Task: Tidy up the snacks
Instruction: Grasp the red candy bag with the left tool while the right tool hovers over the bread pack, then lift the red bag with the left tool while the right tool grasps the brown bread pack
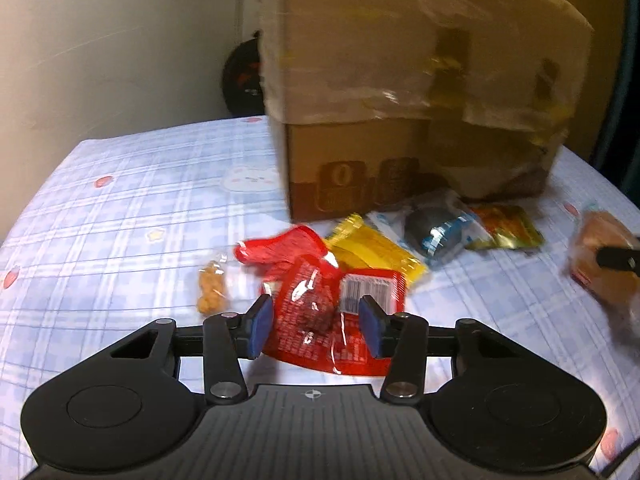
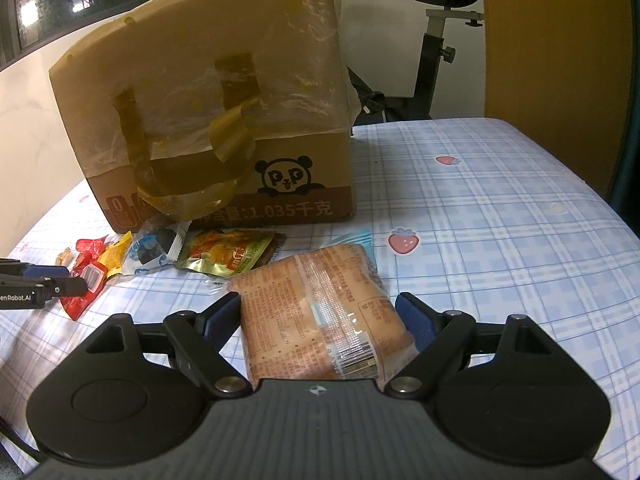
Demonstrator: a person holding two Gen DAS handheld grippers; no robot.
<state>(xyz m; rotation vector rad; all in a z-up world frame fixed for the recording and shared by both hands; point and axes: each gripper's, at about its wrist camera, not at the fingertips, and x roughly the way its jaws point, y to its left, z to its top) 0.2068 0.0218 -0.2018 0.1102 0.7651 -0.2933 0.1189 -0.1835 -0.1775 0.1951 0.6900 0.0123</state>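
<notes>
a taped box (image 2: 208, 120) is stood on a plaid cloth (image 2: 480, 208), likely as the place the snacks are to be gathered. just before it, loose packets are strewn in a row; the bread pack (image 2: 316, 312) is bracketed by the right claw (image 2: 320, 320), jaws wide and seemingly touching its sides. the red packet (image 1: 320, 320) lies between the left claw's (image 1: 316, 328) parted pads, not yet pinched.
</notes>
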